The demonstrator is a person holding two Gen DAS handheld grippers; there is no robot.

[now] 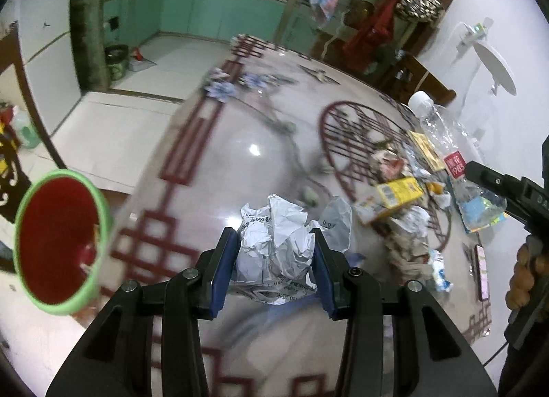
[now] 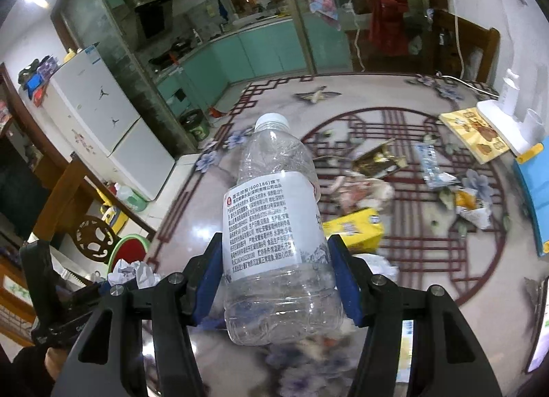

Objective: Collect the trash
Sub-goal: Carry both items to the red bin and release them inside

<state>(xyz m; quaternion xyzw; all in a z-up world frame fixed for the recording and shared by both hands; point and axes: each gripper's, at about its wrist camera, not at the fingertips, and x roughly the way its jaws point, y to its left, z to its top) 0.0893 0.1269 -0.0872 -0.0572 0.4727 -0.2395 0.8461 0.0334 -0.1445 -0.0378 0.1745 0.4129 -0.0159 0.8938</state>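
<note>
A: Both hands are loaded. The left gripper (image 1: 276, 253) has its jaws clamped narrow on a ball of crumpled paper (image 1: 274, 249), low in the middle of the left wrist view, above the table (image 1: 240, 143).

B: And the right gripper (image 2: 274, 277)?

A: Its jaws sit wider, pressed on the lower half of an empty plastic bottle (image 2: 274, 236), which fills the centre of the right wrist view with the white cap pointing up the frame.

B: Where should it all go?

A: My guess is the bin (image 1: 58, 242) with the green rim and red inside, at the lower left of the left wrist view, off the table's edge. The paper is nearer, so I'd bring it right over the opening before loosening the jaws; it's light and could bounce off the rim. The bottle should follow cap first and low.

B: Anything readable?

A: The bottle's white label carries dense Chinese print with "(600186)" on the top line. From the left wrist view its red patch shows "1985". The paper's print is too creased to read. More wrappers and a yellow box (image 1: 399, 191) lie on the table at the right of that frame.
</note>
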